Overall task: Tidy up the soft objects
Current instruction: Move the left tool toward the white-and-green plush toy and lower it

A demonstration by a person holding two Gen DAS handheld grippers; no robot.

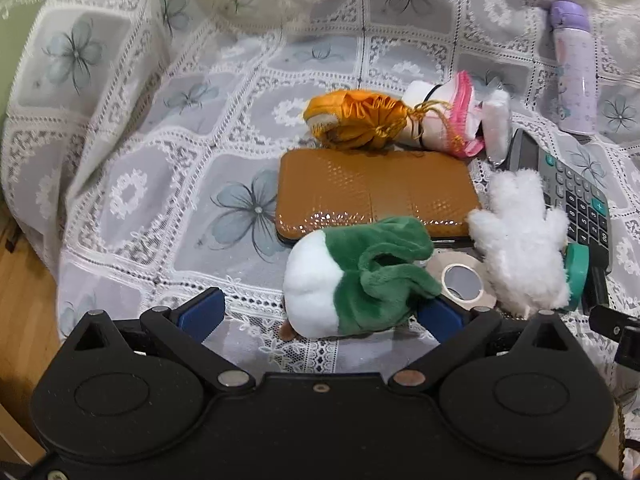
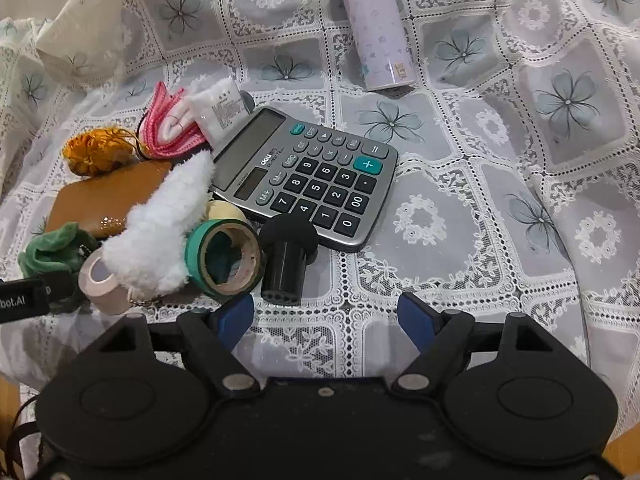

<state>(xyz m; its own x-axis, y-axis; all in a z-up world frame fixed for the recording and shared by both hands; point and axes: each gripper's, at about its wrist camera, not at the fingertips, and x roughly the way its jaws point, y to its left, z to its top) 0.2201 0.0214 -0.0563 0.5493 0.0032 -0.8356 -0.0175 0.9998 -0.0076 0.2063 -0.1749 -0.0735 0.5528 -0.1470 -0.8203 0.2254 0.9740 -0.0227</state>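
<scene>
Left gripper spread wide around green-and-white plush, not clamped. Right gripper open over lace cloth, holding nothing.

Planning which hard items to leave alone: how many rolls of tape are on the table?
3: a green roll left of the black cylinder, a yellowish roll behind it, and a pale pink roll at the white plush's near end. Others may be hidden.
</scene>
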